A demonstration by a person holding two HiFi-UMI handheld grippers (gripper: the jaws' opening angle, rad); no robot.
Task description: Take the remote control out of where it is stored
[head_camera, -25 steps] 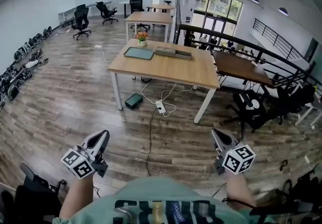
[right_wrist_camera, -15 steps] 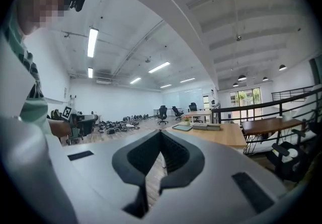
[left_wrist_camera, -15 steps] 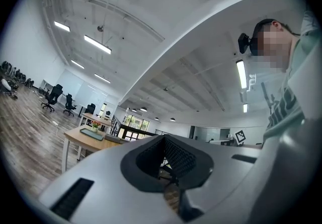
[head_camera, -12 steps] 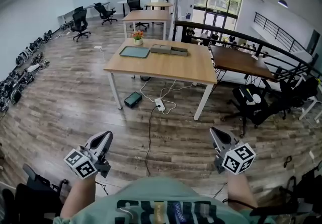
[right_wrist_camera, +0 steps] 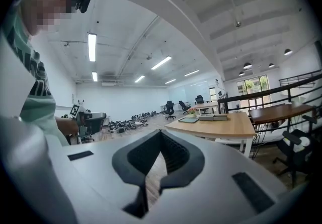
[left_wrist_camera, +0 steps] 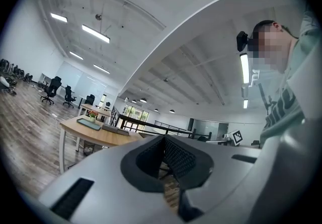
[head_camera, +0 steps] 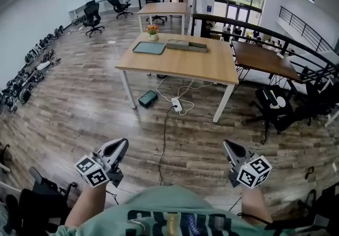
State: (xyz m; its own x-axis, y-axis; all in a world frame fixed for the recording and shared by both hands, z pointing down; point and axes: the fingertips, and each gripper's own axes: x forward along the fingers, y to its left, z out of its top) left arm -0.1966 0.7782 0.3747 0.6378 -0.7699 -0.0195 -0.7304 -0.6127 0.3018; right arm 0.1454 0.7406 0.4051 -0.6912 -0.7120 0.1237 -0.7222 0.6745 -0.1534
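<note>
Where the left gripper (left_wrist_camera: 163, 141) looks along its own jaws, the two dark ribbed faces meet at the tip with nothing between them. The right gripper (right_wrist_camera: 161, 136) shows the same: jaws clenched and empty.

In the head view both grippers are held low in front of the person's green shirt (head_camera: 175, 213). They are well apart from each other and point out over the plank floor (head_camera: 79, 102). Ahead of them, well away from both, stands a light wooden table (head_camera: 180, 68) on white legs. On its far half lie a flat grey-green tray (head_camera: 149, 47) and, just beside it to the right, a long low box (head_camera: 187, 45). A small pot of flowers (head_camera: 153, 30) stands at the far edge behind the tray.

The remote control cannot be made out in any view.

Under the table a white power strip (head_camera: 176, 105) with its cables and a dark box (head_camera: 148, 98) lie on the floor. A darker table (head_camera: 262, 60) stands to the right by a black railing (head_camera: 249, 31).
</note>
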